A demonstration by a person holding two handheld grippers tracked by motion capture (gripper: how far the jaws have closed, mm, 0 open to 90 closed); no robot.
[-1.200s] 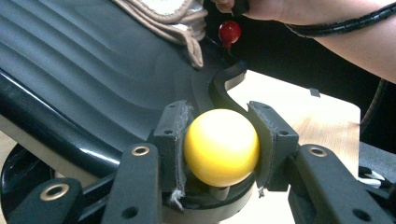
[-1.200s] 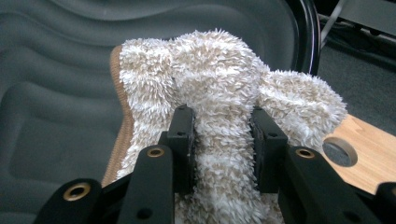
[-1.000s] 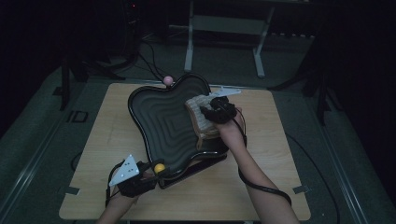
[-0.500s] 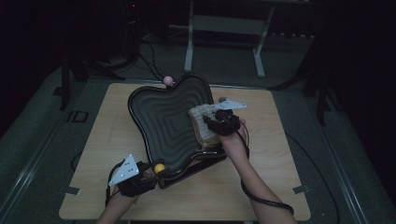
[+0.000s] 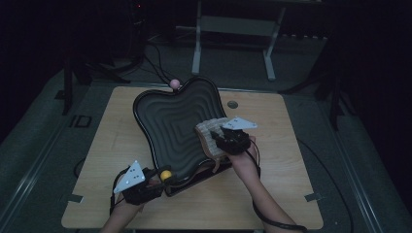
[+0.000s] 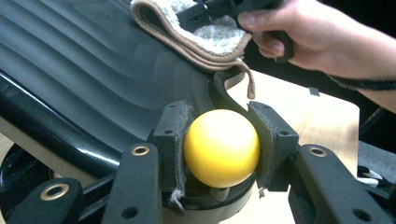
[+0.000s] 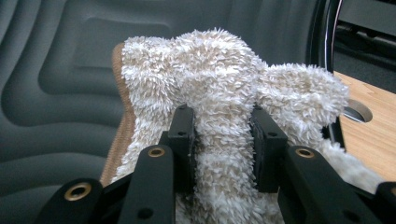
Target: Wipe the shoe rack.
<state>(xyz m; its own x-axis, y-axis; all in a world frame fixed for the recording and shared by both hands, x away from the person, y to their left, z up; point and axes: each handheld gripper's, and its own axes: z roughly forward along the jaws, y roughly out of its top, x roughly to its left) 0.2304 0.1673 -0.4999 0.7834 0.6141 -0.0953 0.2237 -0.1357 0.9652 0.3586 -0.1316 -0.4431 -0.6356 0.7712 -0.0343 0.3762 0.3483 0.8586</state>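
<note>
fluffy cream cloth [image 7: 224, 98] clenched by right gripper [image 7: 223, 140] on ribbed black tray [image 5: 170, 116] | smooth yellow ball knob [image 6: 221, 147] gripped by left gripper [image 6: 219, 149]

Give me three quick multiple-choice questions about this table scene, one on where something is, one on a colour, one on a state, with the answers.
1. Where does the fluffy cloth lie?
A. on the black ridged tray's right part
B. on the bare floor
C. under the table

2. What colour is the ball held by the left tongs?
A. blue
B. yellow
C. green

3. What are the right tongs doing?
A. standing wide open with nothing between them
B. gripping a knob
C. pinching a fold of the cloth

Answers: 1 A, the high view shows the cloth resting on the tray near its right edge. 2 B, the left gripper view shows a yellow ball between the pads. 3 C, the right gripper view shows both pads pressing into the pile of the cloth.
</note>
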